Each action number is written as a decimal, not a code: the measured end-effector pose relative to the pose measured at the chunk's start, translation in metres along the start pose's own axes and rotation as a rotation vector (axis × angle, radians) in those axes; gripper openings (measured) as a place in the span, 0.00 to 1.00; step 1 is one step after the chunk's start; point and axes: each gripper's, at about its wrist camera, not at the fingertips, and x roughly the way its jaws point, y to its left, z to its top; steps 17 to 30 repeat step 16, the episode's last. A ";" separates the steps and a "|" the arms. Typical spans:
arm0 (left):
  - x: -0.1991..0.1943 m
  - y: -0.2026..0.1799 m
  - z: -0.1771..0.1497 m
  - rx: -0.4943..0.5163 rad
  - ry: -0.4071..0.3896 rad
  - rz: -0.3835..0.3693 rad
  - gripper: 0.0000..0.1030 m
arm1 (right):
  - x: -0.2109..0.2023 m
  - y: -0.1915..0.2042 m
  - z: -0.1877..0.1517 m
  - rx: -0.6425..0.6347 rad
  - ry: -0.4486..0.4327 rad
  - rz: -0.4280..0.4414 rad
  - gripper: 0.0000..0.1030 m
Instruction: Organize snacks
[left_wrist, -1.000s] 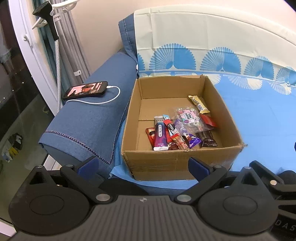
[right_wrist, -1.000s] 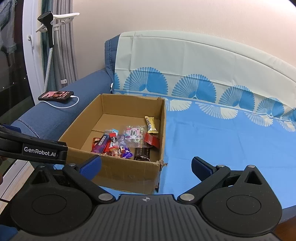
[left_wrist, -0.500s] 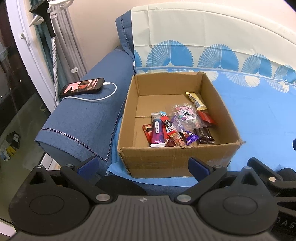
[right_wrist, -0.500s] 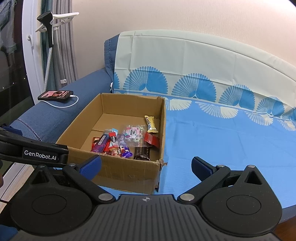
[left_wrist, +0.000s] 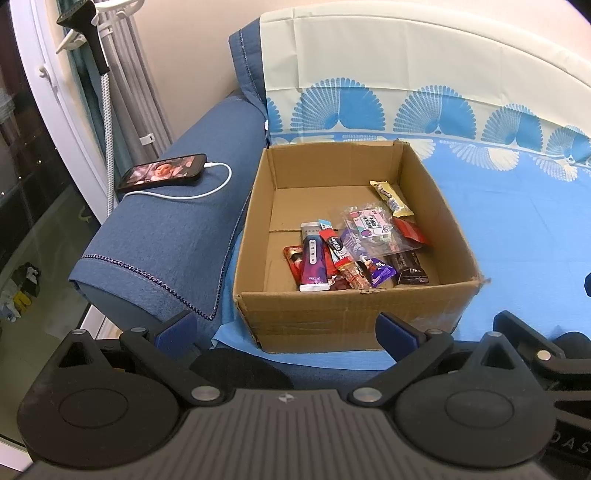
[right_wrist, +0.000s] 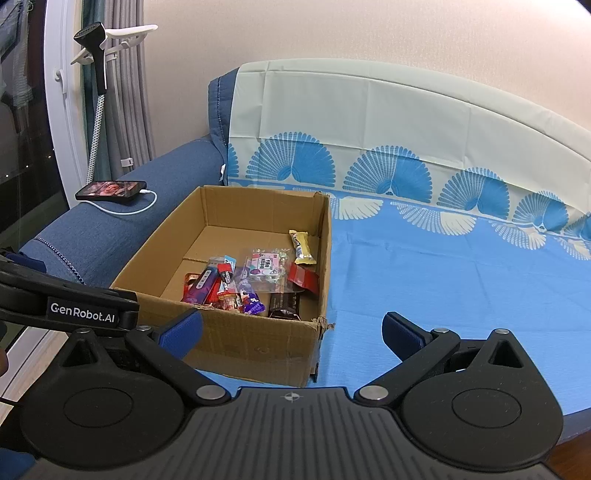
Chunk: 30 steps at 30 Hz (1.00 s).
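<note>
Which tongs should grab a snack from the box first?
Probably the left tongs: open, empty, facing the brown cardboard box squarely, with the pile of wrapped snacks straight ahead. The right tongs, also open, sit off its right corner.

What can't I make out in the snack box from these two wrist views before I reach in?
- Left wrist: the cardboard box's near wall hides the bottom ends of the purple pouch and the dark brown packet.
- Both views: the snacks overlap, so the red packet lies partly under the clear bag; the count is uncertain.
- Right wrist: the yellow bar's label is too small to read.
</note>
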 end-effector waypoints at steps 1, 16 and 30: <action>0.000 0.000 0.000 0.001 0.000 0.000 1.00 | 0.000 0.000 0.000 0.000 0.000 0.000 1.00; 0.002 0.001 -0.002 -0.010 0.008 0.001 1.00 | 0.001 0.001 -0.001 0.002 -0.002 0.003 1.00; 0.002 0.001 -0.002 -0.010 0.008 0.001 1.00 | 0.001 0.001 -0.001 0.002 -0.002 0.003 1.00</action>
